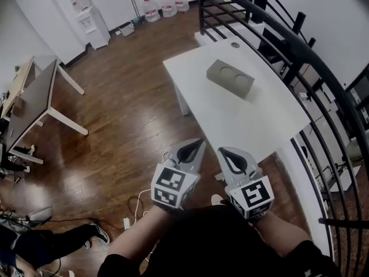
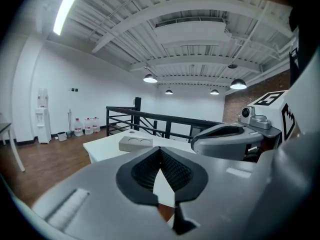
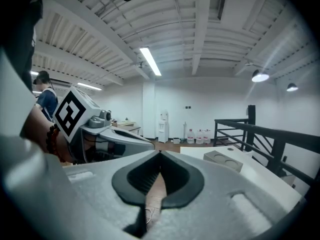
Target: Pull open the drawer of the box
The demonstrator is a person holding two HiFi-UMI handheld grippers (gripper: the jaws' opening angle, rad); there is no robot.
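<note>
The grey box (image 1: 230,78) has two round recesses in its top and lies on the far part of the white table (image 1: 253,126). No open drawer shows on it. My left gripper (image 1: 201,142) and right gripper (image 1: 221,151) hang side by side close to my body, short of the table's near end and far from the box. Both have their jaws closed together with nothing in them. In the left gripper view the box (image 2: 135,144) sits beyond the left gripper (image 2: 160,149), with the right gripper (image 2: 230,139) alongside. The right gripper view shows the box (image 3: 226,160) ahead to the right of the right gripper (image 3: 160,154).
A black railing (image 1: 300,51) runs along the table's right side. Two desks (image 1: 40,97) stand at the left on the wooden floor. A water dispenser (image 1: 89,19) and water jugs (image 1: 164,4) line the back wall. Cables (image 1: 132,209) and a person's shoe (image 1: 99,232) are near my feet.
</note>
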